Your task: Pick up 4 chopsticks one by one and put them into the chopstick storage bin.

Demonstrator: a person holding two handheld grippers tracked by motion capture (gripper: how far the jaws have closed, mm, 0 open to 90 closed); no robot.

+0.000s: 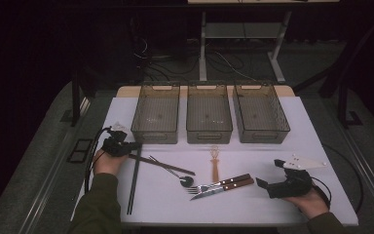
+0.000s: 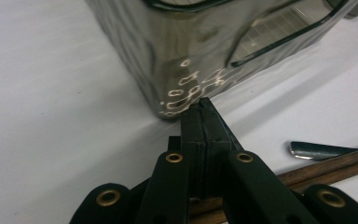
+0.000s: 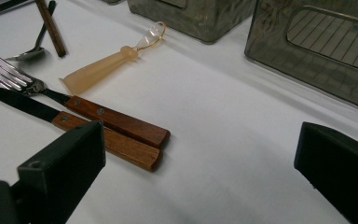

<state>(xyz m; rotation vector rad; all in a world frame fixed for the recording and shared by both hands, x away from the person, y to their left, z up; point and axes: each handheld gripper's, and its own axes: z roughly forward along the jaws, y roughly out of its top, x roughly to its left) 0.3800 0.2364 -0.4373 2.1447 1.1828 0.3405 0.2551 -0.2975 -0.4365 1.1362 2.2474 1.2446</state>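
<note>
My left gripper (image 1: pixel 135 145) lies at the table's left, held in a hand, its tip close to the near corner of the left bin (image 1: pixel 156 113). In the left gripper view its jaws (image 2: pixel 205 112) are pressed shut; I make out nothing between them. A brown chopstick (image 2: pixel 328 169) runs under it, beside a metal spoon handle (image 2: pixel 321 150). My right gripper (image 1: pixel 270 174) rests at the front right, open and empty (image 3: pixel 203 144). To its left lie a wooden-handled fork (image 3: pixel 116 120) and knife (image 3: pixel 112 142), with an amber plastic spoon (image 3: pixel 107 65) beyond them.
Three translucent dark bins stand in a row at the back, the middle bin (image 1: pixel 209 113) and right bin (image 1: pixel 260 112) among them. Two black chopsticks (image 1: pixel 134 183) run toward the front edge. A metal spoon (image 1: pixel 187 181) lies mid-table on the white tabletop (image 1: pixel 272 151).
</note>
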